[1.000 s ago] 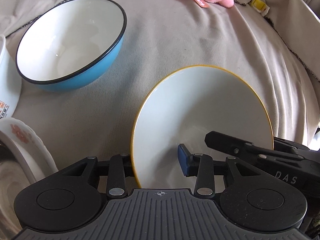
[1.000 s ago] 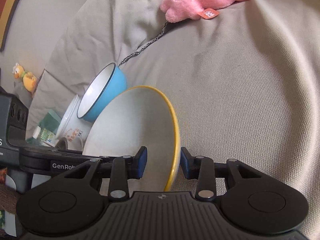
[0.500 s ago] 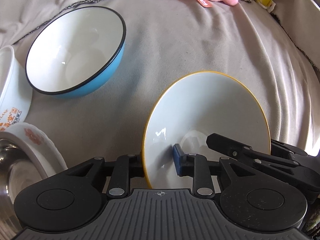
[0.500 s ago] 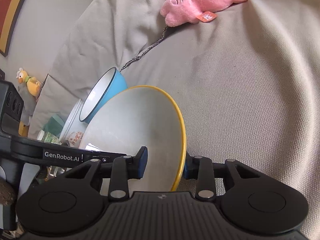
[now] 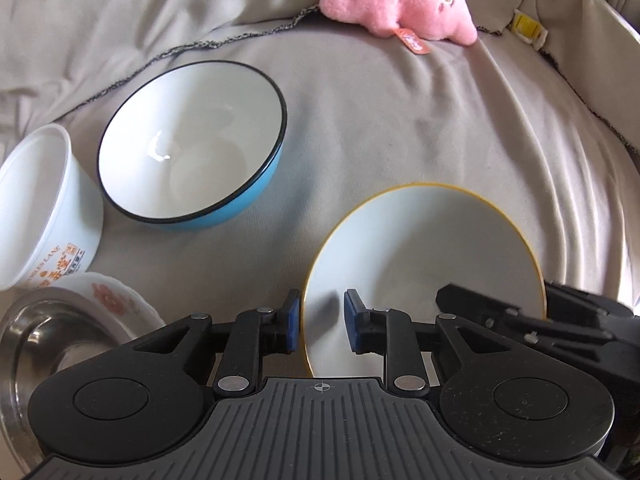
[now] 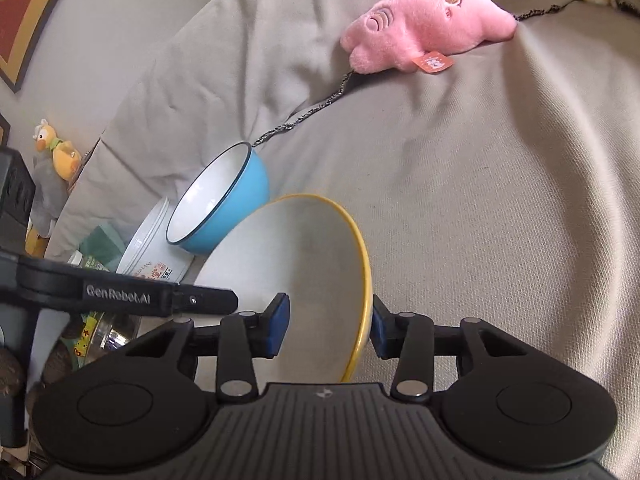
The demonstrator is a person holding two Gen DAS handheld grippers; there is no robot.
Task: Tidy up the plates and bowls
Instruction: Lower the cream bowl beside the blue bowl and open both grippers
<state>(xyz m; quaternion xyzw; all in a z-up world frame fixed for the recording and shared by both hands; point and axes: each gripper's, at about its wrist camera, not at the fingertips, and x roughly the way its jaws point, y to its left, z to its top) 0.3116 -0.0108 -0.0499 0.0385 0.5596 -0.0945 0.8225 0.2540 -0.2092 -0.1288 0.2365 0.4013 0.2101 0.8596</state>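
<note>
the main risk, as i judge it, is the yellow-rimmed bowl (image 5: 424, 264) slipping or tipping during what looks like a hand-over: both grippers sit astride its rim at once, and neither seems to have a firm bite. in the left wrist view the left gripper (image 5: 320, 326) has its blue pads either side of the near rim, the outer pad close to the wall but the inner pad showing a clear gap, so it is parted and straddling rather than clamping. in the right wrist view the right gripper (image 6: 326, 326) stands wider, the left pad well inside the bowl and the right pad just outside the yellow edge; whether that outer pad touches i cannot tell. if one lets go before the other closes, the bowl could drop onto the grey sofa cover (image 5: 400, 128), which is soft and sloped, and roll toward the blue bowl (image 5: 192, 144) or knock it. a glazed rim pinched off-centre could also swivel between the pads. the yellow-rimmed bowl is tilted, near the front of the cover, right of the blue bowl and apart from it; the white tub (image 5: 44, 208), the flowered bowl (image 5: 116, 296) and the steel bowl (image 5: 48, 340) crowd the left edge. both grippers come in low and level, from opposite sides, the right one's arm crossing the left view's lower right.
</note>
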